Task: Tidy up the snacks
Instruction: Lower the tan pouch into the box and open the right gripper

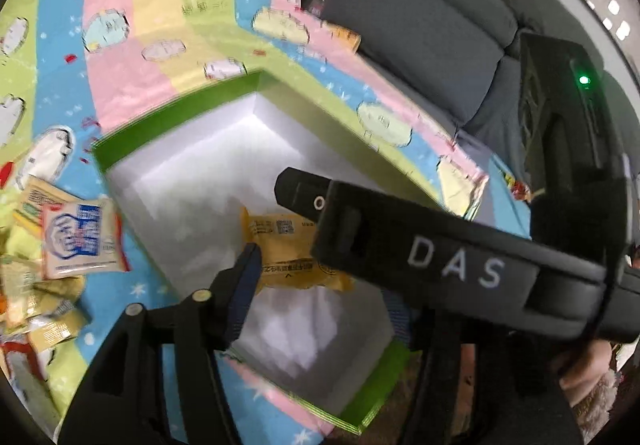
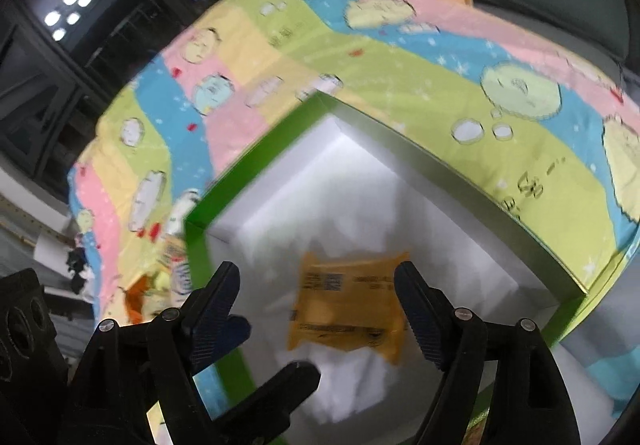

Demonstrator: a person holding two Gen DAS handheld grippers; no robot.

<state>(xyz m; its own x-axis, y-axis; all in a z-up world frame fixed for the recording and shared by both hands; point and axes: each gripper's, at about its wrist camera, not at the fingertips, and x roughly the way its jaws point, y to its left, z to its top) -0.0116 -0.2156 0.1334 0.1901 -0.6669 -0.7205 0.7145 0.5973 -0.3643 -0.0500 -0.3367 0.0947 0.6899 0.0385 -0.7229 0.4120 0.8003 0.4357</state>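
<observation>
A green box [image 1: 176, 113] with a white inside stands on the patterned cloth. A yellow snack packet [image 1: 280, 245] lies on the box floor, blurred in the right wrist view [image 2: 352, 305]. My left gripper [image 1: 324, 285] hangs over it with its jaws apart; its left fingertip [image 1: 248, 265] is near the packet's left edge, and its right finger is mostly hidden behind the other tool. My right gripper [image 2: 320, 293] is open above the packet, its pads clear of it on either side. The right gripper's black body [image 1: 452, 257] crosses the left wrist view.
A pile of snack packets [image 1: 76, 241] lies on the cloth left of the box. The pastel cloth [image 1: 160, 45] covers the surface. A grey sofa [image 1: 420, 25] stands behind, with an orange packet [image 1: 344, 37] at the cloth's edge. Another pale packet [image 1: 460, 185] lies right of the box.
</observation>
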